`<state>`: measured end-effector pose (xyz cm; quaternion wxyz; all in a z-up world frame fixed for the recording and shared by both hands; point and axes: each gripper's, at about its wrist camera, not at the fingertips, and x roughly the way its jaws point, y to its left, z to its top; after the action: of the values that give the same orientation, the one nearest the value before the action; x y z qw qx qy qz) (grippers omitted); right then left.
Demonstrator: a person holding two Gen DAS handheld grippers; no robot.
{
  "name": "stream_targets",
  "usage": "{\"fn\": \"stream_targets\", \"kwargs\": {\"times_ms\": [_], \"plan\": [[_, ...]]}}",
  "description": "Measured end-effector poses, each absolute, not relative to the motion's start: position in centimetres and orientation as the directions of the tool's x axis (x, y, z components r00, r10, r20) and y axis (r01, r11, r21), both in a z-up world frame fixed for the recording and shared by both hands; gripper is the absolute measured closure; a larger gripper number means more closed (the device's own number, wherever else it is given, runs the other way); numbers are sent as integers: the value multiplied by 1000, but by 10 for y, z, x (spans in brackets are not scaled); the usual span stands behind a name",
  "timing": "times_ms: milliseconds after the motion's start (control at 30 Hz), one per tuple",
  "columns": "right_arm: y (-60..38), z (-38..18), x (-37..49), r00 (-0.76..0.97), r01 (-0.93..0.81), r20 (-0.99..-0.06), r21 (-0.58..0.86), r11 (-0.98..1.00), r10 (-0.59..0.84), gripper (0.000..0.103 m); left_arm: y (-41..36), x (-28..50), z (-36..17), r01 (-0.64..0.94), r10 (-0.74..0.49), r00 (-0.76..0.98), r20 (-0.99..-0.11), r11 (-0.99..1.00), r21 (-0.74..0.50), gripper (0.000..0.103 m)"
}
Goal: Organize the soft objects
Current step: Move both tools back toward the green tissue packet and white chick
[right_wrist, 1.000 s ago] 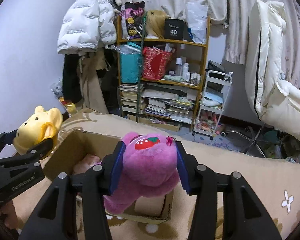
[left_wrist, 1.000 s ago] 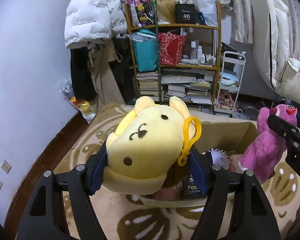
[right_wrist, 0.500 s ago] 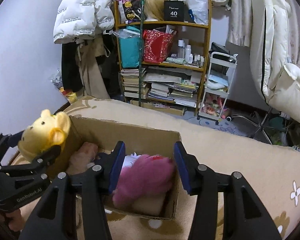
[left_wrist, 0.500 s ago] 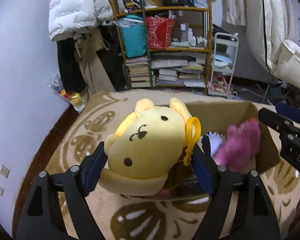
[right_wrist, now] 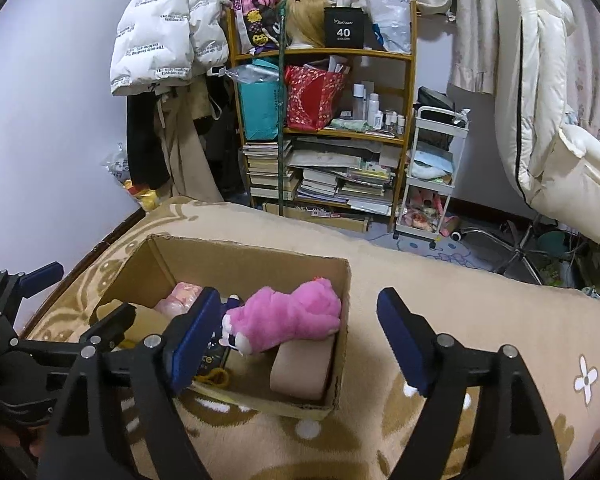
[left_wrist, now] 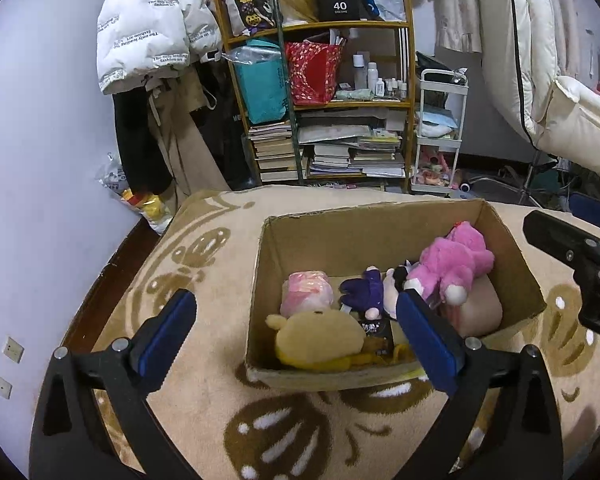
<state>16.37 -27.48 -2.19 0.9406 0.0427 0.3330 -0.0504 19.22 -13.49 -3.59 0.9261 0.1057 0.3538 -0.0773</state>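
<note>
An open cardboard box [left_wrist: 372, 210] stands on a beige patterned blanket [left_wrist: 204, 264]. In its near left corner lies the yellow plush [left_wrist: 320, 340], free of my left gripper [left_wrist: 294, 302]. That gripper's jaws are opening wide above the box, with nothing pressed between them. The pink plush [left_wrist: 456, 264] lies across a beige cushion [left_wrist: 482, 312] at the box's right end. My right gripper [right_wrist: 298, 300] hangs over the pink plush [right_wrist: 296, 316], its jaws also opening and touching nothing. A pale pink toy [left_wrist: 306, 296] and a purple toy [left_wrist: 364, 292] lie between the two.
A cluttered wooden shelf [left_wrist: 328, 120] with books and bags stands behind the bed, beside a small white cart [left_wrist: 440, 132]. A white puffer jacket [left_wrist: 148, 32] hangs at the left wall. A white padded chair [right_wrist: 548, 120] is at the right.
Both grippers have opened. The yellow plush dropped from the left one into the box, and the pink plush dropped from the right one onto the cushion inside.
</note>
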Motion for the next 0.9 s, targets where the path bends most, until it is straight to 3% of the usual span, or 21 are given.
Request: {"fn": "stream_targets", "kwargs": {"times_ms": [167,900], "plan": [[-272,-16,143,781,124,-621,52,991,-65,2,-125,175,-27,223,-98,720,-687,970,96,4],[-263,1,58,762,98,-647,114,989,-1,1,-104,87,-24,217,-80,686,-723,971,98,1]]}}
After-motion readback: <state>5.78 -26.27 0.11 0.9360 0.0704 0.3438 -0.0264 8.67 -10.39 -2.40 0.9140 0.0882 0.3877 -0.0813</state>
